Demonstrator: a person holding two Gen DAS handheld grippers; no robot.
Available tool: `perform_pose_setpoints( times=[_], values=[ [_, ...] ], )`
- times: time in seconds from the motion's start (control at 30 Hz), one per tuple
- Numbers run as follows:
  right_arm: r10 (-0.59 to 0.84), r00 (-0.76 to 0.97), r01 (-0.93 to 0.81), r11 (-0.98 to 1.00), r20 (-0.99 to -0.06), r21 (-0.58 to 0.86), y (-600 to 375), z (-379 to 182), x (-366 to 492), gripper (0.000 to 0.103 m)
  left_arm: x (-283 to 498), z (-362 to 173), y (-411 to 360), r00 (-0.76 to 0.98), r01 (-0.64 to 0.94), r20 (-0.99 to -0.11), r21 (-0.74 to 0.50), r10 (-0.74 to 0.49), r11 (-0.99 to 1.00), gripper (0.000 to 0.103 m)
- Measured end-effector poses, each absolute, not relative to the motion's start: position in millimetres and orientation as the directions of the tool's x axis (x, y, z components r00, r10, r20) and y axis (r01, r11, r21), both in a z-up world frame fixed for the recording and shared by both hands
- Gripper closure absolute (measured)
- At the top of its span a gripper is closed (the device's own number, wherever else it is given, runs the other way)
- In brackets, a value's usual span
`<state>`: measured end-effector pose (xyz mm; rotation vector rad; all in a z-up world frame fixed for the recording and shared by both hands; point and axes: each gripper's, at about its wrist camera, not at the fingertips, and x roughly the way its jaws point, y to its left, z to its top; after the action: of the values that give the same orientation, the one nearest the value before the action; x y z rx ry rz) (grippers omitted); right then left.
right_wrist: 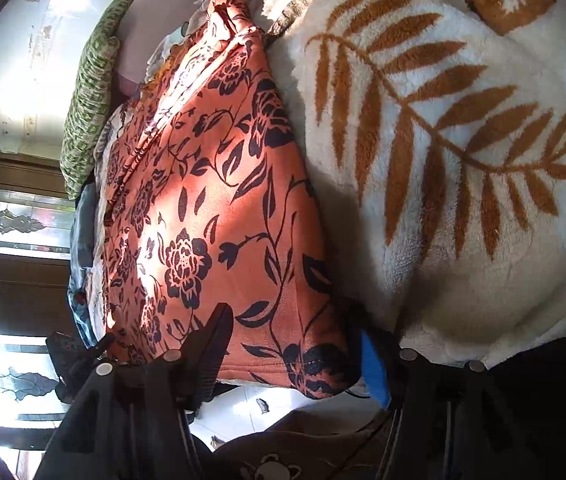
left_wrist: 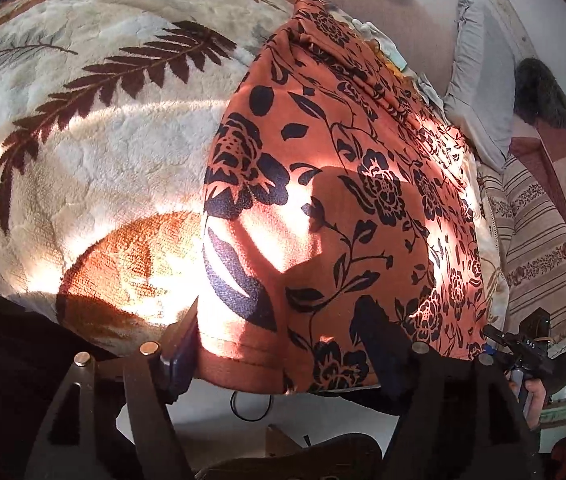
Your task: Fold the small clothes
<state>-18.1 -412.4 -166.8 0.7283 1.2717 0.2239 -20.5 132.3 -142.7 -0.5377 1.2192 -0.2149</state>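
Observation:
An orange garment with a black flower print (left_wrist: 323,184) (right_wrist: 211,208) lies stretched out flat on the bed, its hem at the near edge. My left gripper (left_wrist: 279,340) stands open over the hem's left corner. One finger is beside the cloth's edge and the other rests over the cloth. My right gripper (right_wrist: 291,352) is open at the other corner, its blue-padded finger (right_wrist: 373,364) against the cloth's right edge. The cloth between both pairs of fingers lies flat, not bunched. A hand (left_wrist: 531,396) carries the right gripper (left_wrist: 523,352) at the far right in the left wrist view.
A cream fleece blanket with brown leaf prints (left_wrist: 83,128) (right_wrist: 443,168) covers the bed. A grey pillow (left_wrist: 479,92), a striped cushion (left_wrist: 543,256) and a green patterned pillow (right_wrist: 87,92) lie beyond the garment. Pale floor (left_wrist: 211,424) shows below the bed edge.

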Motion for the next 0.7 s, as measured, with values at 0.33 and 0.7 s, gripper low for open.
perform_pose_setpoints(
  times=[0.33,0.7],
  values=[
    [0.659,0.325,0.231,0.64,-0.678,0.733,-412.9,-170.7,-17.9,0.094,-23.4,-118.1,141.4,0.391,-0.078,-0.794,-0.533,-0.466,0.842,0.091],
    [0.757,0.512,0.083,0.427,-0.406,0.9,-429.6,-98.7,18.0,0.095,37.6,-12.9,133.1,0.546,0.115,-0.646,-0.573,-0.534,0.811,0.091]
  ],
)
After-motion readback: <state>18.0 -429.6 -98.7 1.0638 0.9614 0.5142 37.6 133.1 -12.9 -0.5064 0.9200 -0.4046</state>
